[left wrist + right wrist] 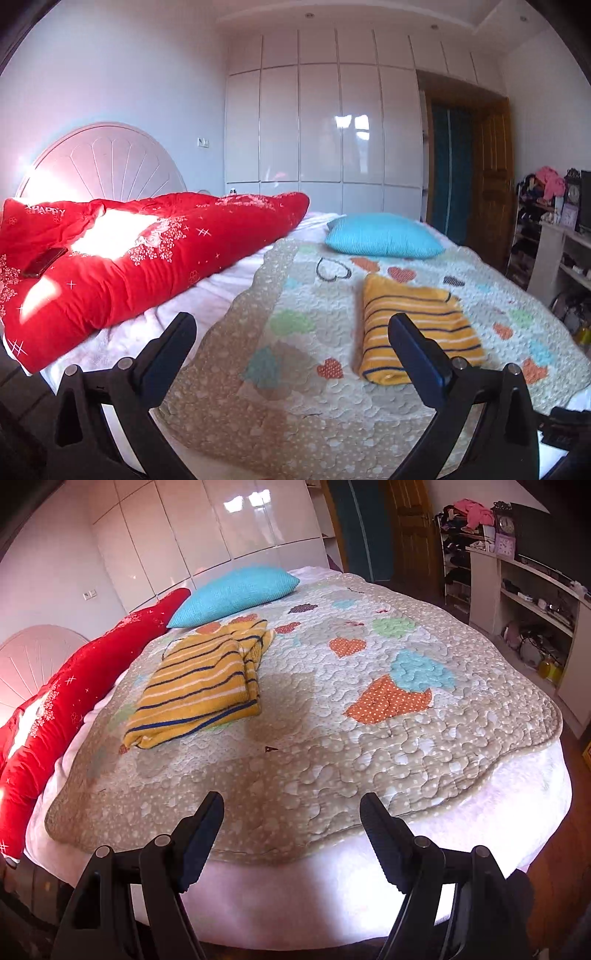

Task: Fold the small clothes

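A folded yellow striped knit garment (pixel 199 686) lies near the turquoise pillow (pixel 236 592); both tools (left (pixel 291 332), right (pixel 291 812)) gape empty. A careless one-layer pinch could undo the fold.

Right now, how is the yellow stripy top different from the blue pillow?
The top is yellow with dark blue and white stripes; the pillow is plain turquoise. The top lies flat and folded; the pillow is puffy and plump. The top sits nearer the middle of the quilt; the pillow lies farther back, toward the wardrobe. Both rest on the bed, and neither hand-held gripper touches them.
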Available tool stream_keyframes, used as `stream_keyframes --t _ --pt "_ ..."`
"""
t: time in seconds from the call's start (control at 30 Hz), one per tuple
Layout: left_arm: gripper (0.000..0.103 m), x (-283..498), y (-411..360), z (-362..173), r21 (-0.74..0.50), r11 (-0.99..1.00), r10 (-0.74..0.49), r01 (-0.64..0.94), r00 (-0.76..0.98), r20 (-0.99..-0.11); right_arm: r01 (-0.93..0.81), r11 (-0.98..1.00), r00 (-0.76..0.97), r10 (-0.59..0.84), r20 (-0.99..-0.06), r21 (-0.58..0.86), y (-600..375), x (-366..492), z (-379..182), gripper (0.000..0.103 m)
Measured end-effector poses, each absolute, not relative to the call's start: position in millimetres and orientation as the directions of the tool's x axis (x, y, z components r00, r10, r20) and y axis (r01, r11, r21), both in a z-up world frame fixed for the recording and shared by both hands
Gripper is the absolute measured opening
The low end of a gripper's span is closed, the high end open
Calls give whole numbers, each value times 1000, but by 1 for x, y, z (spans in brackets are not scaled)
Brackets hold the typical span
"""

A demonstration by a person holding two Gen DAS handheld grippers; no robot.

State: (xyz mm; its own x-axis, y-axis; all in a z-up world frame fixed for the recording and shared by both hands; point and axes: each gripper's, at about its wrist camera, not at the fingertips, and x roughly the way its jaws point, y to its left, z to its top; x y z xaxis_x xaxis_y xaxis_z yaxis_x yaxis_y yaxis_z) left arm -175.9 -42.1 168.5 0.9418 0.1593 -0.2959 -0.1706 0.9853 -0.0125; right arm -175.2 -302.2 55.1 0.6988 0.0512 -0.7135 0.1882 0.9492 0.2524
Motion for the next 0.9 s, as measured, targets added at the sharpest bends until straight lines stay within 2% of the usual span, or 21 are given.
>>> stream_keyframes --t 0.1,0.17,0.23,0.27,0.4,0.47,0.73,0.8,0.9 --pt "103 -196 -33 189 -129 982 102 -140 958 -270 162 961 722 41 -691 226 -289 -187 68 80" --pt "103 -207 -31 196 -156 981 65 -117 950 -306 146 969 740 25 -672 197 -277 -197 75 82" --pt "103 -208 -40 196 -104 992 24 -69 921 -389 137 978 753 2 -658 159 -265 -208 77 84" --pt "103 -210 -45 195 -74 996 10 -43 916 -401 139 981 756 -14 -654 139 -259 -212 76 85" --pt "103 -216 -66 177 50 997 81 -66 891 -448 153 981 716 -28 -698 118 -247 -215 60 85" --pt "103 -213 -70 160 24 999 47 -40 858 -511 174 977 681 -28 -732 124 -247 -211 51 85" --pt "103 -210 -84 87 27 997 67 -70 681 -729 265 961 629 -108 -770 82 -257 -207 38 85" --pt "103 -211 -89 79 26 999 44 -37 654 -755 259 964 623 -115 -773 66 -254 -206 36 85" --pt "103 -212 -91 83 20 1000 26 -17 663 -748 239 970 619 -125 -775 35 -246 -206 34 85"
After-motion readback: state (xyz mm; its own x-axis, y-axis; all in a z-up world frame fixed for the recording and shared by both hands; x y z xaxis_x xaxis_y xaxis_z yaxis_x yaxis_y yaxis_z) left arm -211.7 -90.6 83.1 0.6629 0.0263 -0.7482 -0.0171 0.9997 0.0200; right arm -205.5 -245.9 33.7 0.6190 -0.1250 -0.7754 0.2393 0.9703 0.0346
